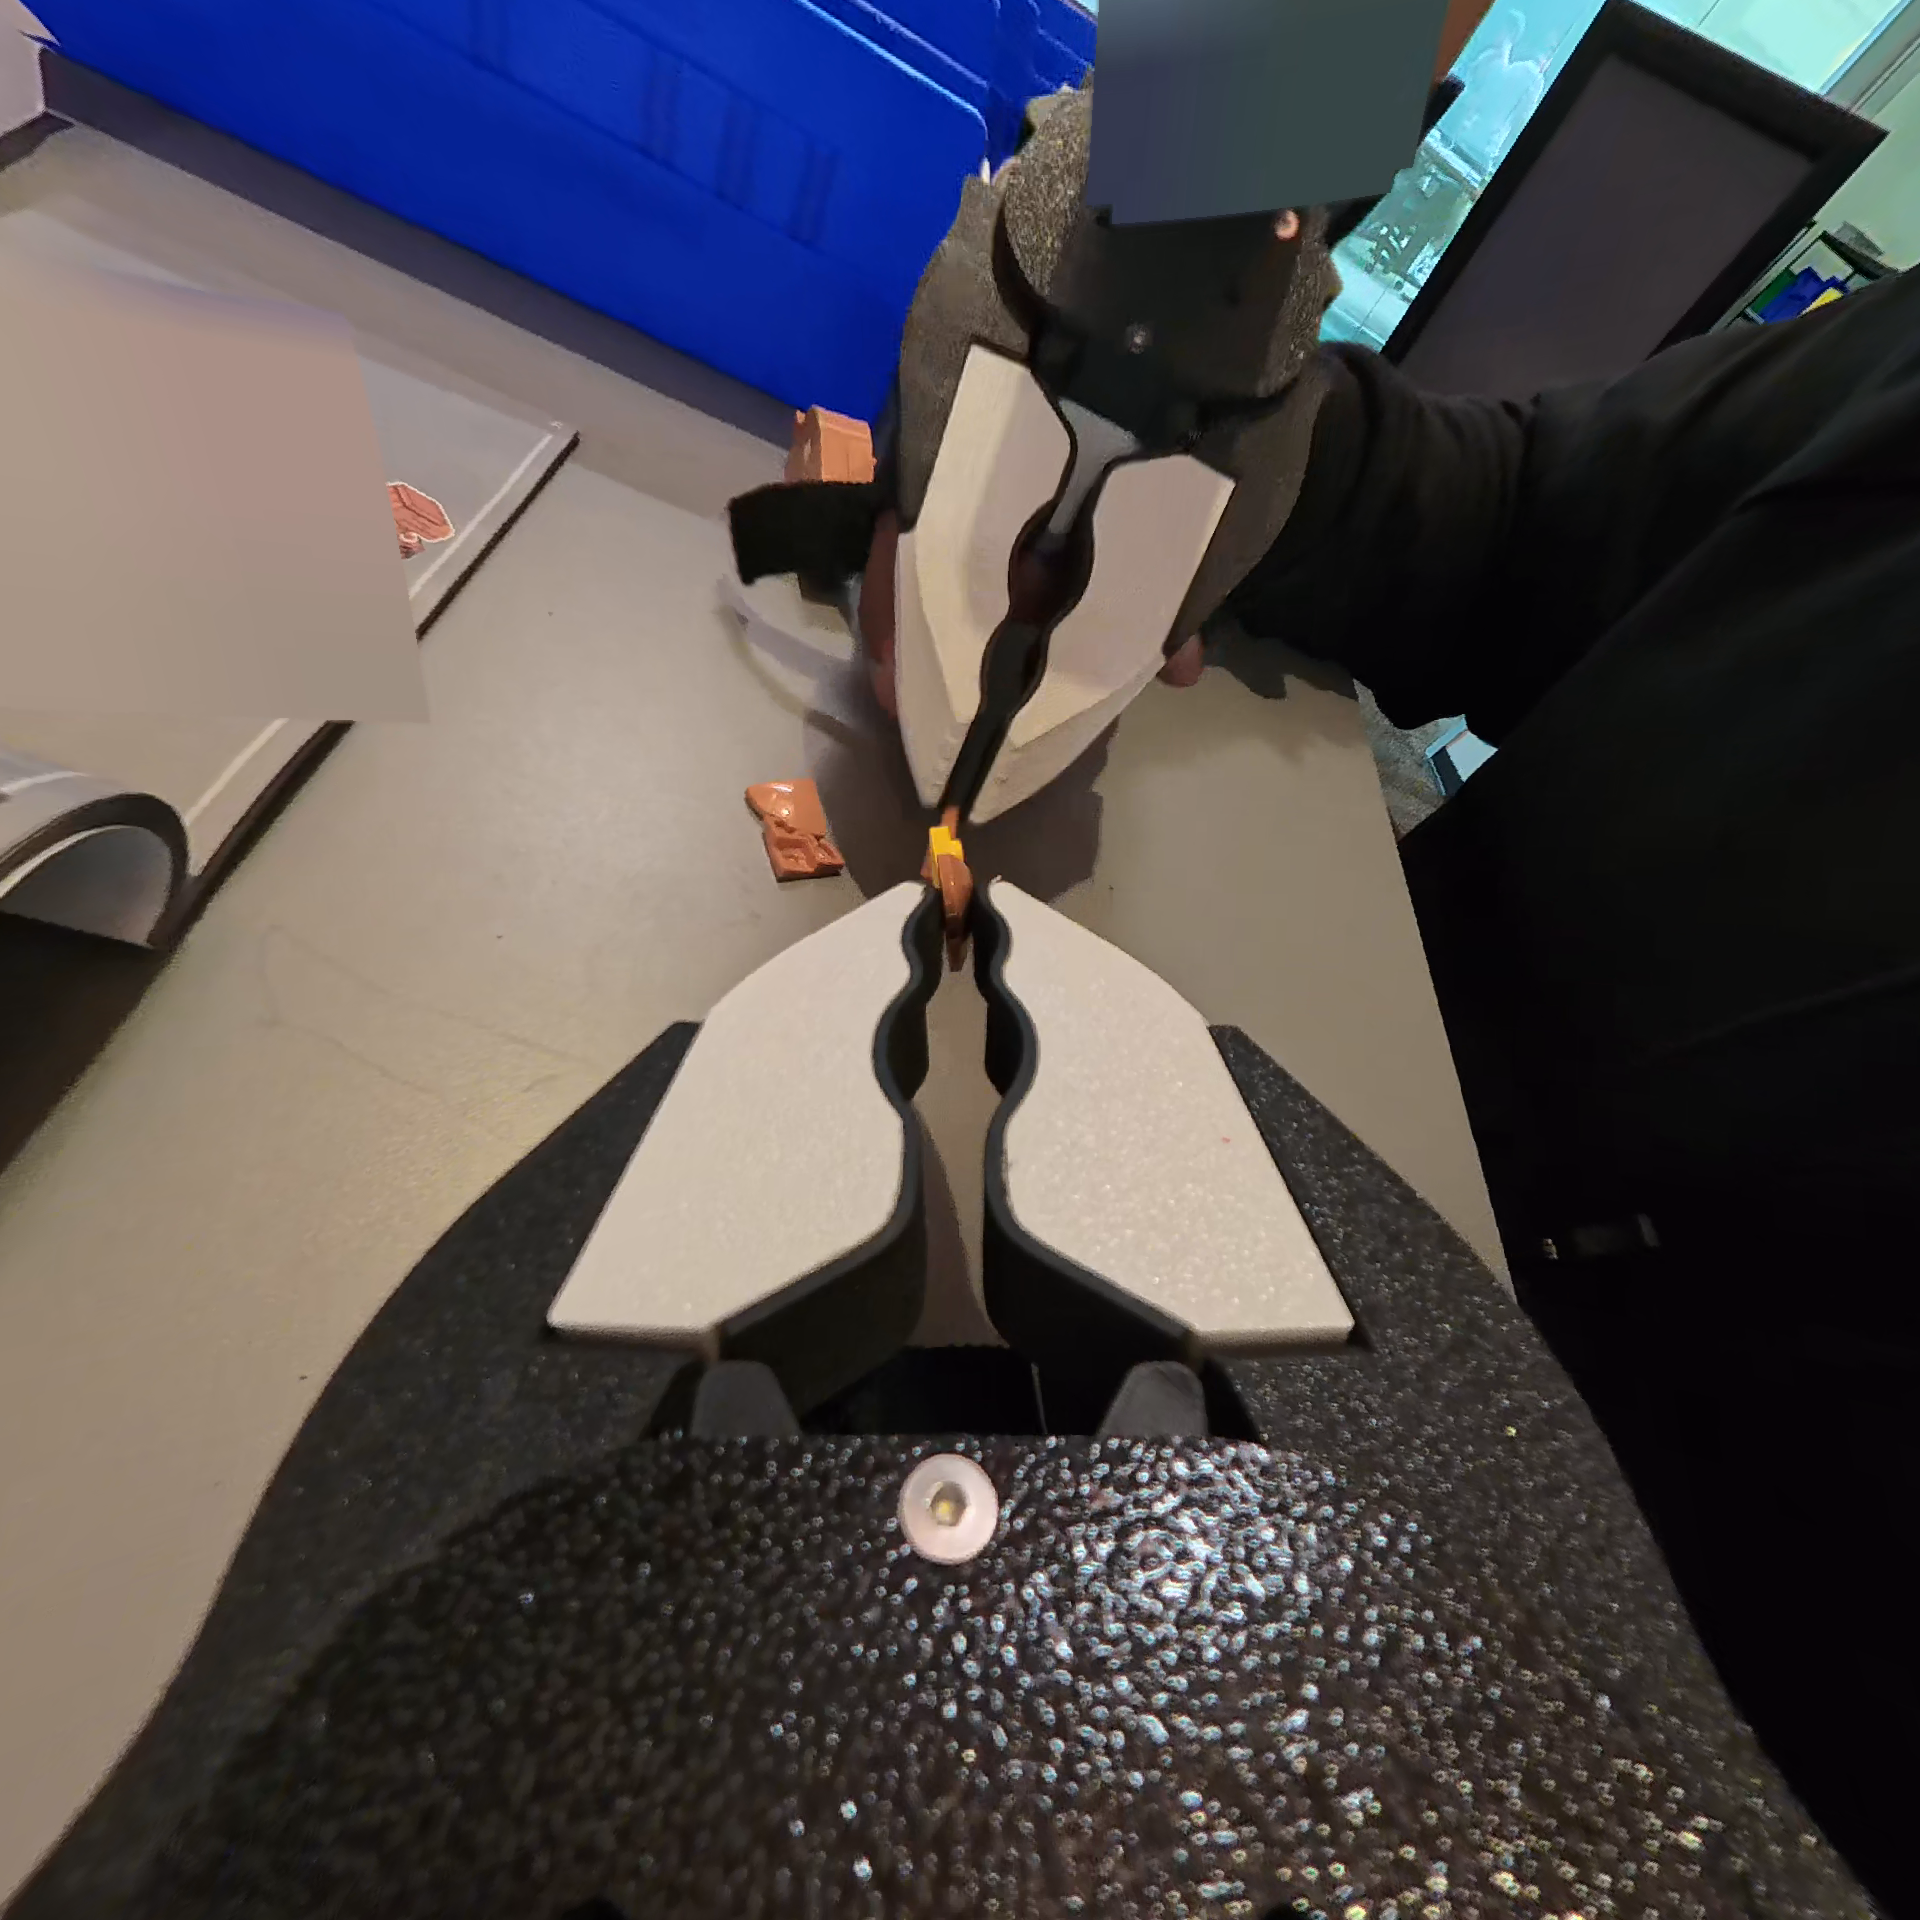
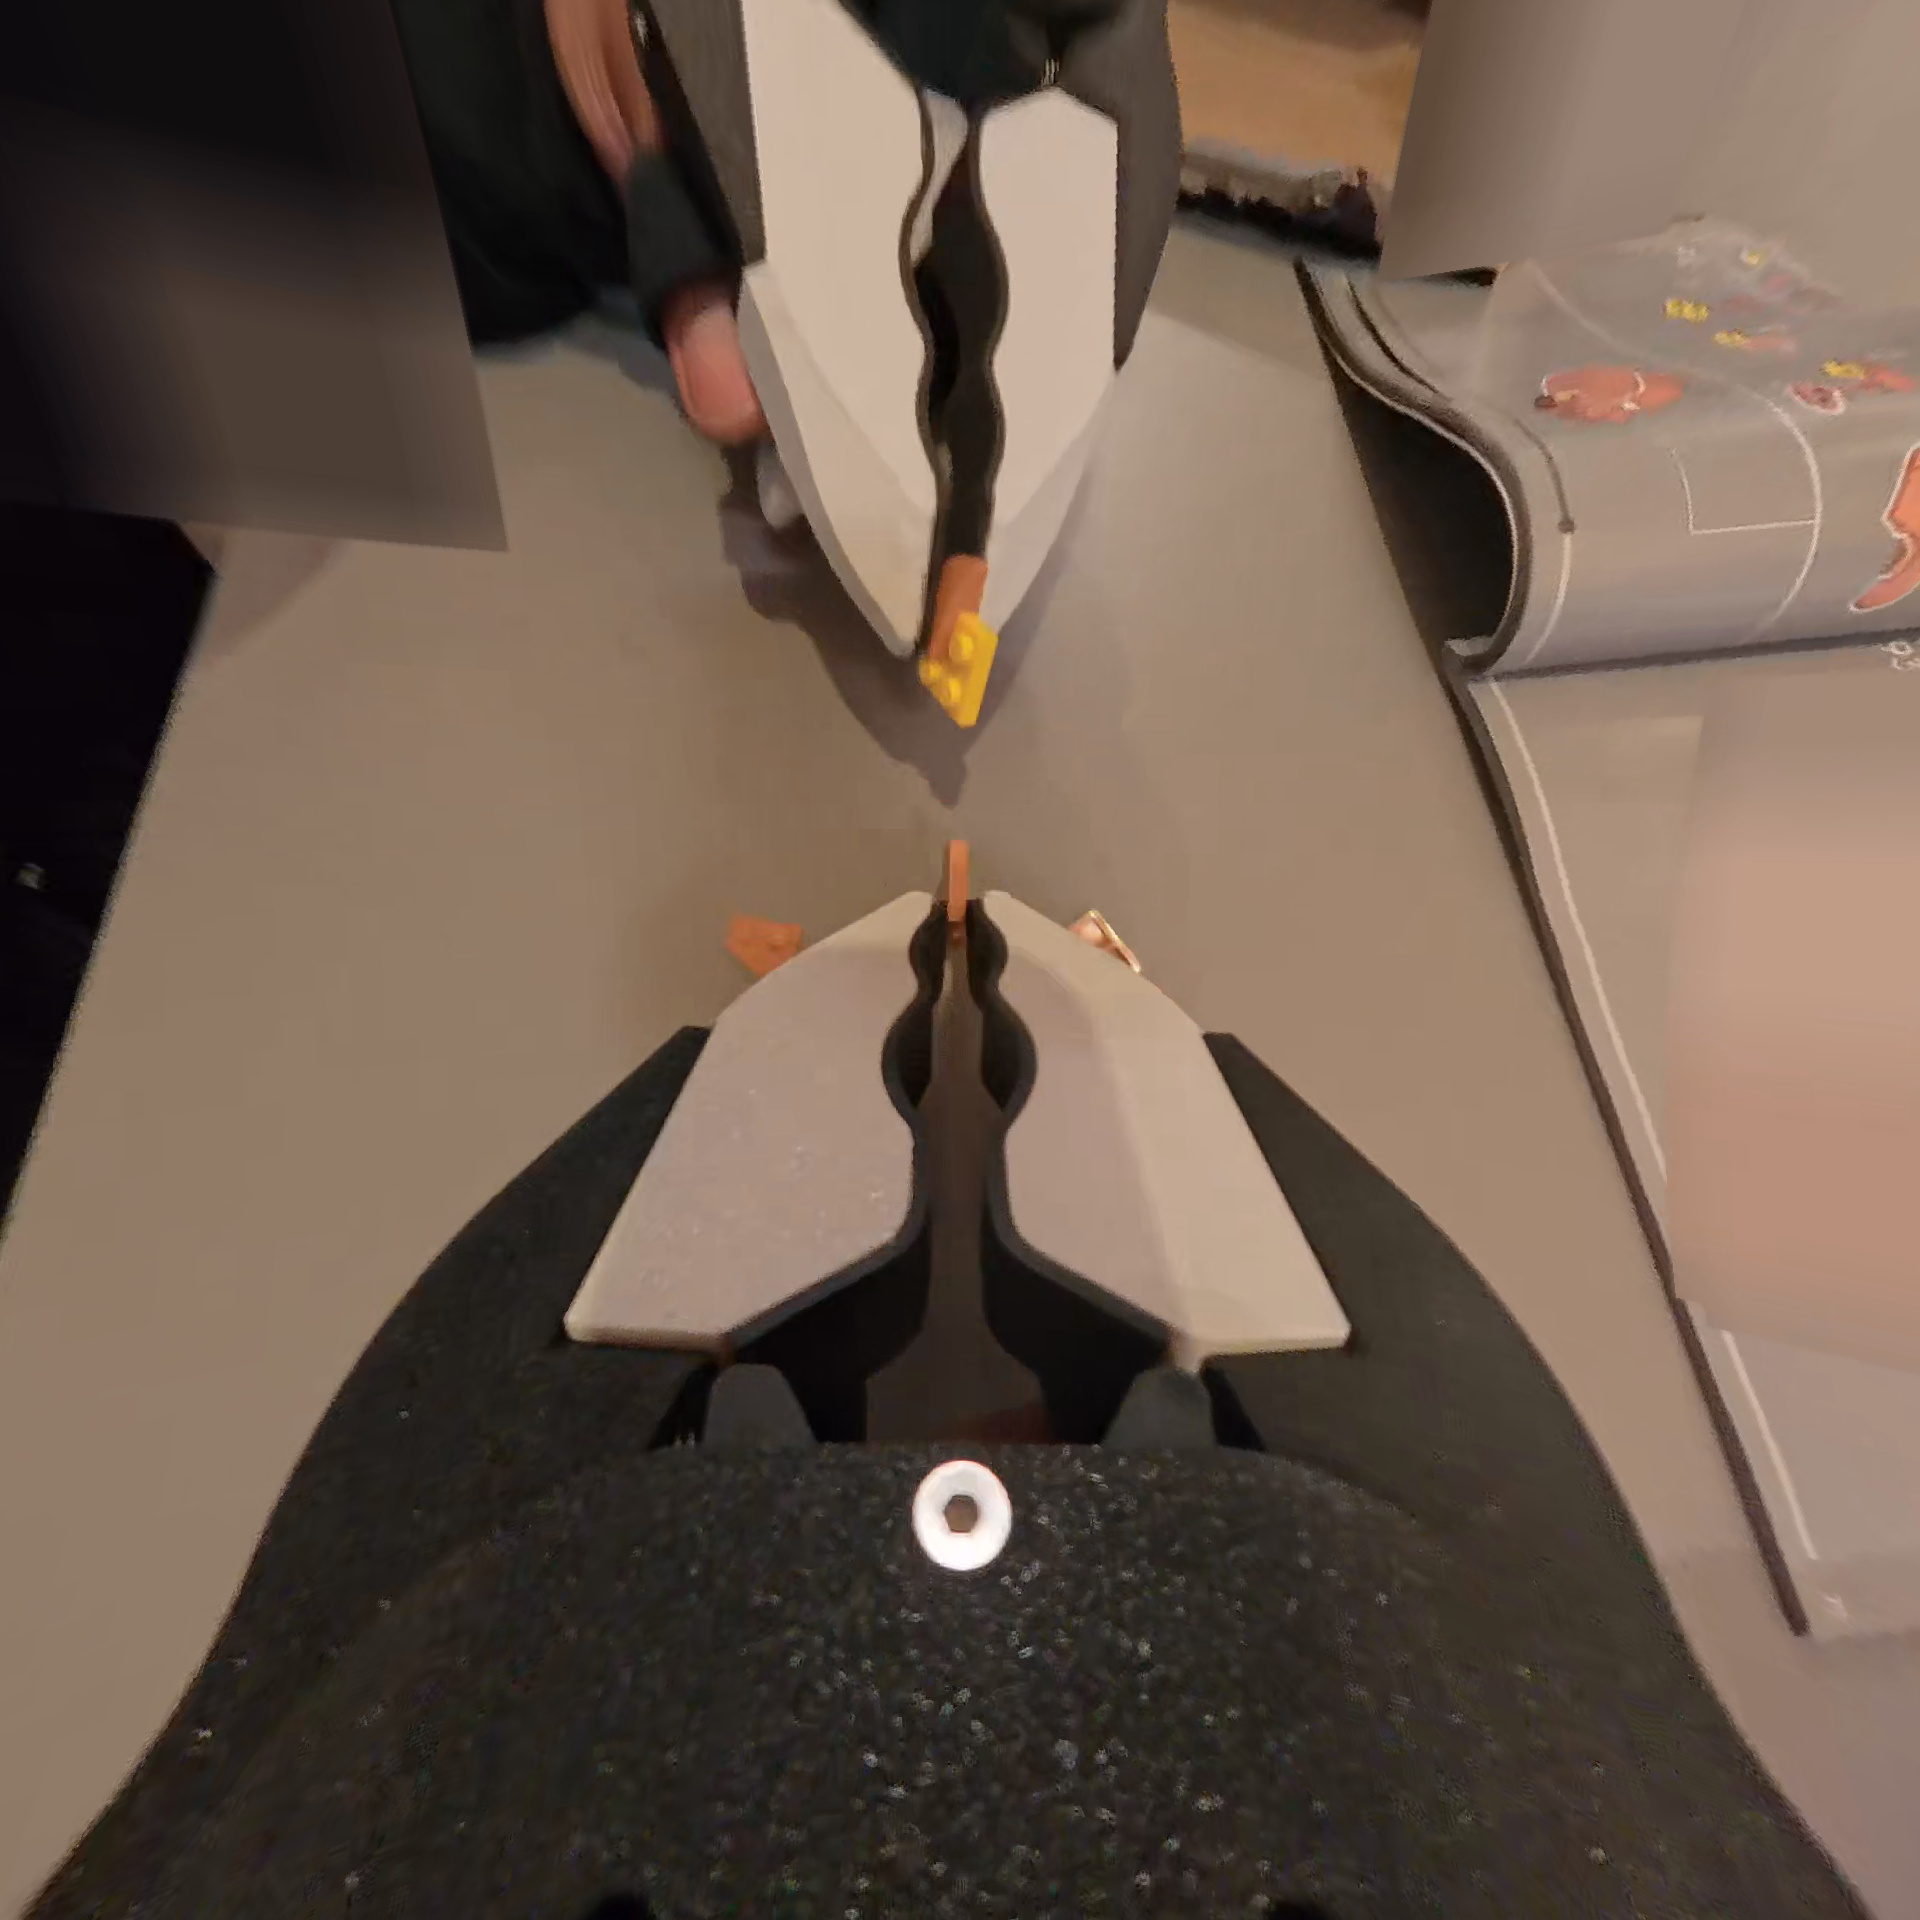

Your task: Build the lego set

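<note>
In the left wrist view my left gripper (image 1: 951,909) is shut on a small brown brick piece (image 1: 956,896) with a yellow studded plate (image 1: 943,844) on its far end, held above the grey table (image 1: 416,1039). It also shows in the right wrist view (image 2: 951,613), with the yellow plate (image 2: 961,665) sticking out of its tips. My right gripper (image 2: 956,906) is shut on a thin orange plate (image 2: 958,873), seen edge-on. It faces my left gripper tip to tip. In the left wrist view my right gripper (image 1: 951,798) sits just beyond the yellow plate.
Loose brown pieces (image 1: 795,831) (image 1: 828,447) lie on the table. An orange piece (image 2: 764,940) and a coppery piece (image 2: 1107,935) lie beside my right fingers. Blue bins (image 1: 623,156) stand at the back. An open booklet (image 2: 1714,468) lies at the right.
</note>
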{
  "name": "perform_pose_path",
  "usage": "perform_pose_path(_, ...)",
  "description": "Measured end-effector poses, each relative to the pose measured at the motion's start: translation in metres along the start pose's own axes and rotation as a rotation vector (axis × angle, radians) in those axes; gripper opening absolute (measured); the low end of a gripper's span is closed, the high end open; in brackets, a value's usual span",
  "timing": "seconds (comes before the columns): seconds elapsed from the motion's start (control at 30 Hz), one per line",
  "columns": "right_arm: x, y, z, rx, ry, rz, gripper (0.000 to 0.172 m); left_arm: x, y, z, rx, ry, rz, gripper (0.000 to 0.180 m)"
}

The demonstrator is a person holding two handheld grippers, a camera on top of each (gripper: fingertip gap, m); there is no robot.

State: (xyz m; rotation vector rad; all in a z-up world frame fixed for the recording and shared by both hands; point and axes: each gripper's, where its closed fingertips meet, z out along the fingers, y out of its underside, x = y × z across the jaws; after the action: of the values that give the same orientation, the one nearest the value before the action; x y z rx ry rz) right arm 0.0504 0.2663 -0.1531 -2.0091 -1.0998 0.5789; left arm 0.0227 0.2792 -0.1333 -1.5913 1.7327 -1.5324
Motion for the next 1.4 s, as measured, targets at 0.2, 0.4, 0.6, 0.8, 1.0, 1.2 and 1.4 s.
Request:
perform_pose_path(0.2,0.005,0.022,0.002,-0.137,0.044,0.043,0.006,-0.001,0.000,0.000,0.001,-0.002,-0.003,0.005)
perform_pose_path(0.4,0.012,0.026,-0.007,-0.166,0.089,-0.005,0.016,-0.001,0.001,0.000,-0.006,-0.008,0.004,0.005)
perform_pose_path(0.6,0.016,0.034,-0.004,-0.213,0.051,0.042,0.020,0.001,0.002,0.001,-0.019,0.001,0.011,0.005)
perform_pose_path(0.8,0.016,0.037,0.000,-0.283,0.044,0.027,0.023,0.002,0.003,0.002,-0.029,-0.002,0.021,0.005)
perform_pose_path(1.0,0.011,0.033,0.004,-0.304,0.068,0.017,0.029,0.004,0.010,0.004,-0.072,0.012,0.004,0.005)
perform_pose_path(1.2,0.009,0.031,0.008,-0.334,0.112,0.040,0.016,0.005,0.014,0.006,-0.097,0.007,0.009,0.005)
perform_pose_path(1.4,0.011,0.021,0.005,-0.249,0.158,-0.028,0.016,0.004,0.016,0.006,-0.108,0.001,-0.019,0.005)
